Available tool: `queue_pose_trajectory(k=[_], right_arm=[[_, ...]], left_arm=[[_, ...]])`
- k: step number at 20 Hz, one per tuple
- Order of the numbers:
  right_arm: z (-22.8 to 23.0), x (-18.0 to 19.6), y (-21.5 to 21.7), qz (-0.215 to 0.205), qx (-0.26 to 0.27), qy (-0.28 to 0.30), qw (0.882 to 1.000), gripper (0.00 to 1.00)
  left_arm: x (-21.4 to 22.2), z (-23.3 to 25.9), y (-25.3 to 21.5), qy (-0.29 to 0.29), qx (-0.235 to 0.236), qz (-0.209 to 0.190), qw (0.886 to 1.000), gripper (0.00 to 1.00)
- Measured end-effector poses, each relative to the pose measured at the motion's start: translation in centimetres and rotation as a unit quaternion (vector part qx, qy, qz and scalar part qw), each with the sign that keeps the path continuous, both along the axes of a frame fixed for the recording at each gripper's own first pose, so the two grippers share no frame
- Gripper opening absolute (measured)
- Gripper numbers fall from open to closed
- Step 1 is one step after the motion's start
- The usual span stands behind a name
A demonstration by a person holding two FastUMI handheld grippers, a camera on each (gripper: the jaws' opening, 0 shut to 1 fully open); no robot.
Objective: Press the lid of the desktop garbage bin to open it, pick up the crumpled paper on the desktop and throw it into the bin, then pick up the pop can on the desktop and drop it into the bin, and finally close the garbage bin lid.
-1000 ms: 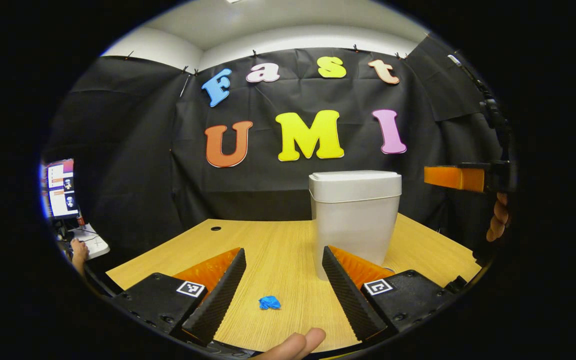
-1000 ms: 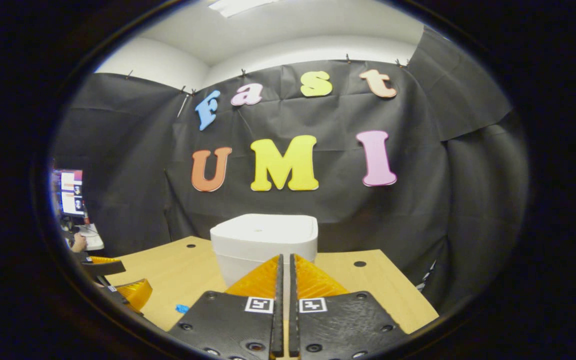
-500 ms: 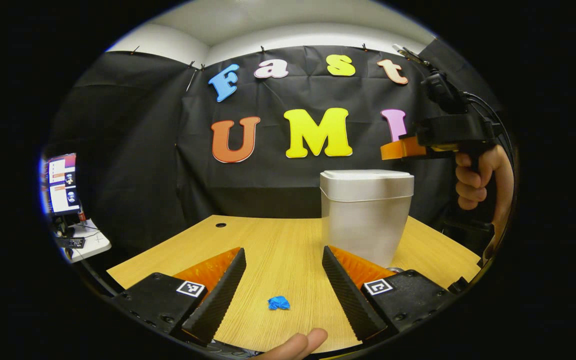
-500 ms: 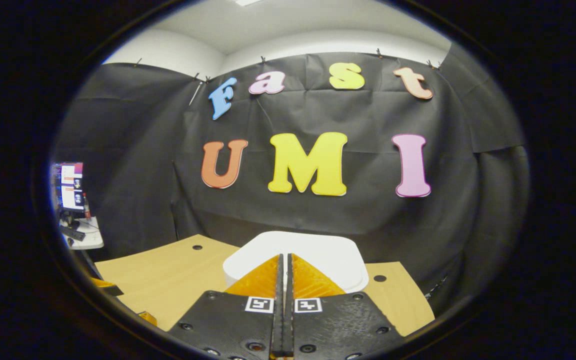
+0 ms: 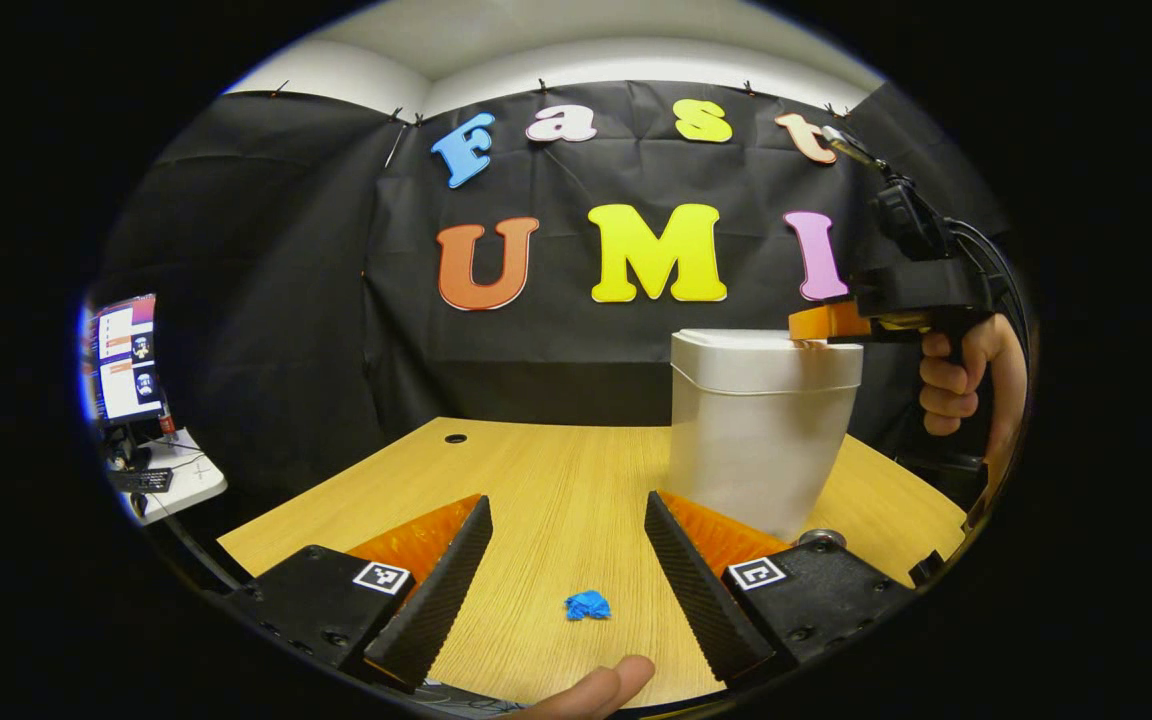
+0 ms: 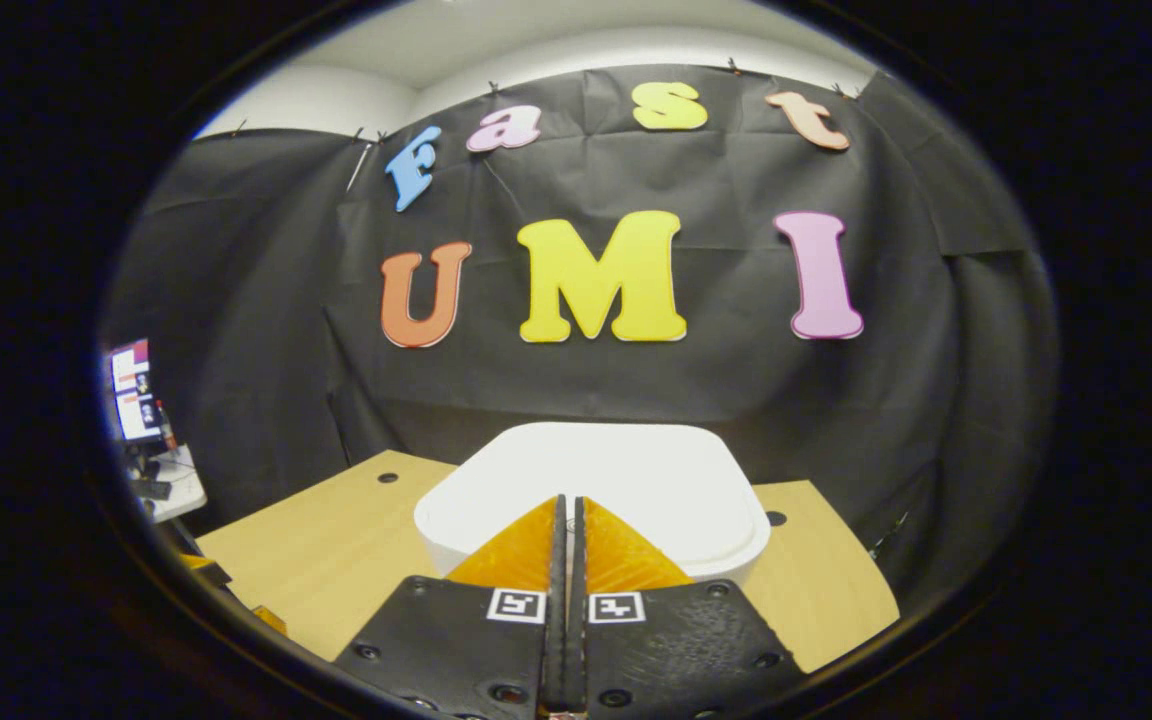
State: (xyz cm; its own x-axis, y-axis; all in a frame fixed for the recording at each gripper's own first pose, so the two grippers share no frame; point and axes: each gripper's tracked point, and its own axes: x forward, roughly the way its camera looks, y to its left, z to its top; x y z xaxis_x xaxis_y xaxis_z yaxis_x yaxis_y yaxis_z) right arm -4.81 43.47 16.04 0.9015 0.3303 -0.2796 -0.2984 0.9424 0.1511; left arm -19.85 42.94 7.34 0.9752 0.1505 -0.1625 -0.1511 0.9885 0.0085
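Observation:
The white garbage bin [image 5: 758,440] stands on the wooden table [image 5: 556,480] with its lid [image 5: 764,350] down. A small blue crumpled paper [image 5: 587,605] lies on the table in front of my left gripper [image 5: 566,503], which hovers open with nothing between its fingers. Behind its right finger peeks a silvery round top [image 5: 815,538], apparently the pop can. My right gripper [image 6: 566,500] is shut with nothing in it, tips over the near part of the lid [image 6: 626,470]. In the left gripper view its tips [image 5: 808,323] meet the lid's right top edge.
A hand [image 5: 956,380] holds the right gripper at the bin's right. A monitor [image 5: 122,355] and a small white side table [image 5: 171,482] stand off the table's left. Cable holes [image 5: 455,438] [image 6: 768,518] sit near the table's far edge. A fingertip [image 5: 591,690] shows at the bottom.
The right gripper has come forward and down onto the bin lid, staying shut. The left gripper has shifted a little left, still open; paper and bin have not moved.

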Motion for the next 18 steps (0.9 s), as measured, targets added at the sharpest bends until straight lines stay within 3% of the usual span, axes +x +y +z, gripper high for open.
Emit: queue_pose_trajectory(k=[2, 7, 10, 11, 12, 13, 18], right_arm=[[0.6, -0.4, -0.4, 0.004, 0.008, -0.004, 1.000, 0.02], [4.5, -1.5, -1.8, -0.006, 0.057, -0.079, 0.995, 0.04], [5.5, -2.6, -2.7, -0.016, 0.028, -0.115, 0.993, 0.08], [5.7, -3.3, -2.9, -0.019, 0.011, -0.127, 0.992, 0.37], [5.8, -4.0, -3.5, -0.027, -0.003, -0.139, 0.990, 0.46], [5.7, -4.8, -3.6, -0.026, -0.009, -0.148, 0.989, 0.61], [4.6, -8.4, -4.0, -0.011, -0.019, -0.151, 0.988, 0.97]], left_arm=[[0.3, -0.3, 0.0, 0.004, -0.008, -0.001, 1.000, 0.99], [0.6, -0.8, 1.0, 0.010, -0.004, 0.009, 1.000, 0.99], [0.8, -1.2, 1.5, 0.016, -0.007, 0.012, 1.000, 0.99], [0.9, -1.4, 2.1, 0.019, -0.006, 0.016, 1.000, 0.99], [0.9, -1.5, 2.3, 0.020, -0.005, 0.017, 1.000, 0.99], [1.0, -1.4, 2.2, 0.020, -0.003, 0.016, 1.000, 0.99], [1.5, -2.7, 1.8, 0.039, -0.004, 0.005, 0.999, 1.00]])
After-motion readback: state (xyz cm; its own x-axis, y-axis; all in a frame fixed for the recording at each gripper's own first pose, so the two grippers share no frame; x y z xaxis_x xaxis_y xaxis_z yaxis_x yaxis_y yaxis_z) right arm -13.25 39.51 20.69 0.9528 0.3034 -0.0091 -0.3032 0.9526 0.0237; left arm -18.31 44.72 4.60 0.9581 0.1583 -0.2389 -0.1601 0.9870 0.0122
